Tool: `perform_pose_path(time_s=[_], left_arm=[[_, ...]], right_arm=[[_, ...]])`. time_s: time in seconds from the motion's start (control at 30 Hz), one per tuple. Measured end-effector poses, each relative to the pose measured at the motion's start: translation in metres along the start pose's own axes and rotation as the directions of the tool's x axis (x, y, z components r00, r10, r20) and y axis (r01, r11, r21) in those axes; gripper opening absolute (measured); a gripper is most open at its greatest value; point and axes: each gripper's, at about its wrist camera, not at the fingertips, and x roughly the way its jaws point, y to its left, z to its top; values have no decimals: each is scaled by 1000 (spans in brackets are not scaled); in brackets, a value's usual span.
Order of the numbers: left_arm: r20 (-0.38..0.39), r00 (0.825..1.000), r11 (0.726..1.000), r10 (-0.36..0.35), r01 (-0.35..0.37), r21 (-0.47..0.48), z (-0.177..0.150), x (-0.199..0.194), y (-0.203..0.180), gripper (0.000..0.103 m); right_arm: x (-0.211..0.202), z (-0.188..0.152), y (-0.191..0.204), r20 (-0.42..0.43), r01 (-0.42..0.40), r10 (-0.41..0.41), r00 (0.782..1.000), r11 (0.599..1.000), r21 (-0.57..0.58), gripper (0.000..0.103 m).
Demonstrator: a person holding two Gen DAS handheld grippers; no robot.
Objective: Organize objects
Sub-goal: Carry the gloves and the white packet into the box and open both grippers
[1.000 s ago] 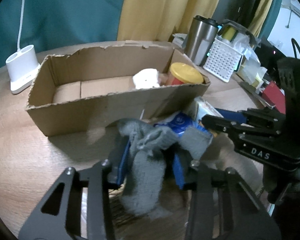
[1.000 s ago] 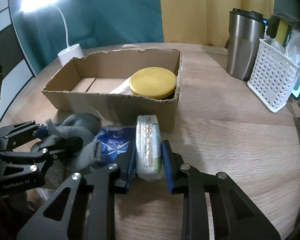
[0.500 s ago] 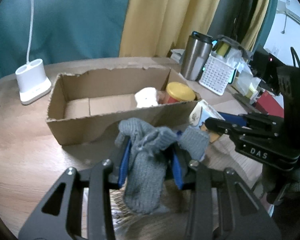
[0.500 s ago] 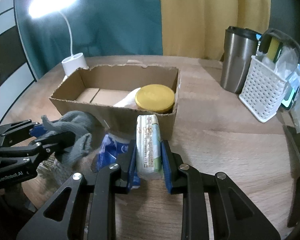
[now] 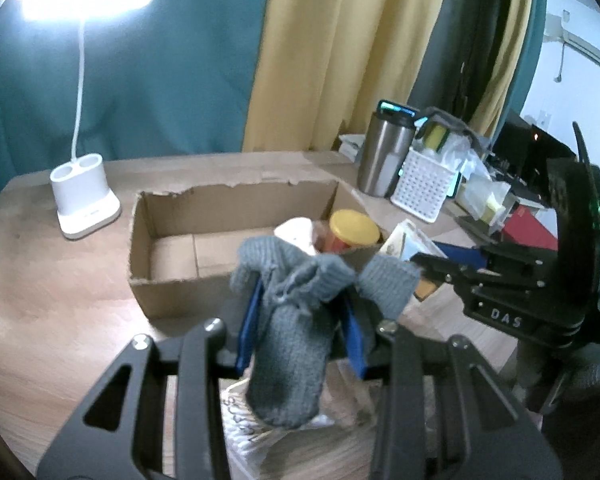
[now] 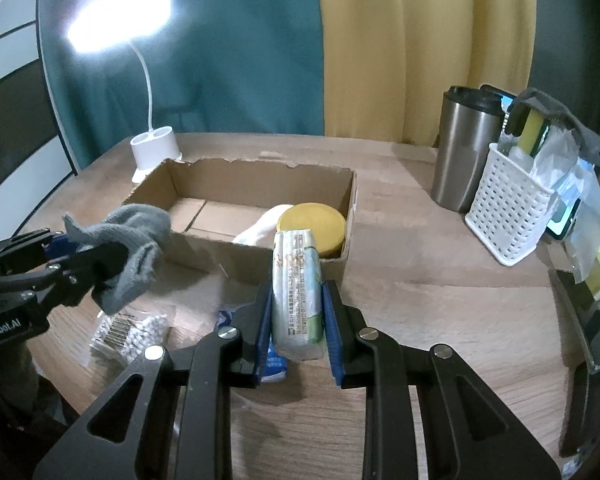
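My left gripper (image 5: 300, 312) is shut on a grey knitted sock (image 5: 292, 344) and holds it above the table, in front of the cardboard box (image 5: 172, 280). It also shows in the right wrist view (image 6: 88, 264) with the sock (image 6: 132, 252). My right gripper (image 6: 296, 304) is shut on a white and green tissue pack (image 6: 296, 284), lifted near the box's front right corner (image 6: 340, 264). The box holds a yellow-lidded jar (image 6: 312, 224) and a white object (image 6: 256, 228).
A bag of cotton swabs (image 6: 128, 332) and a blue packet (image 6: 272, 360) lie on the wooden table below the grippers. A white lamp base (image 6: 154, 148) stands behind the box. A steel tumbler (image 6: 460, 152) and a white basket (image 6: 508, 208) stand at the right.
Both grippers have risen from the table with their objects. The sock and the tissue pack are now lifted off the blue packet and stand higher relative to the box.
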Motion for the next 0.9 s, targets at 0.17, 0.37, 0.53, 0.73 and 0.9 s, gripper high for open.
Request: perform_pose_path(time_s=[0.17,0.37,0.53,0.73,0.9], left_arm=[[24,1000,1000,9,-9,-6,5,-6,6,38],[46,999,1000,16,-16,-5,14,-9,9,38],[55,998,1000,22,-22,-1,20,-9,11,38],[59,998,1000,30,-30,-7,27,-4,16,38],[59,998,999,34,-34,-9,32,1,19,38]], right_arm=[[-5,3,3,14,3,-3,1000,1000,-3,26],[-8,7,4,27,3,-3,1000,1000,-9,26],[-10,12,2,40,5,-5,999,1000,-10,26],[-10,20,0,53,7,-7,999,1000,-12,26],[-7,26,-2,62,10,-9,998,1000,-16,26]])
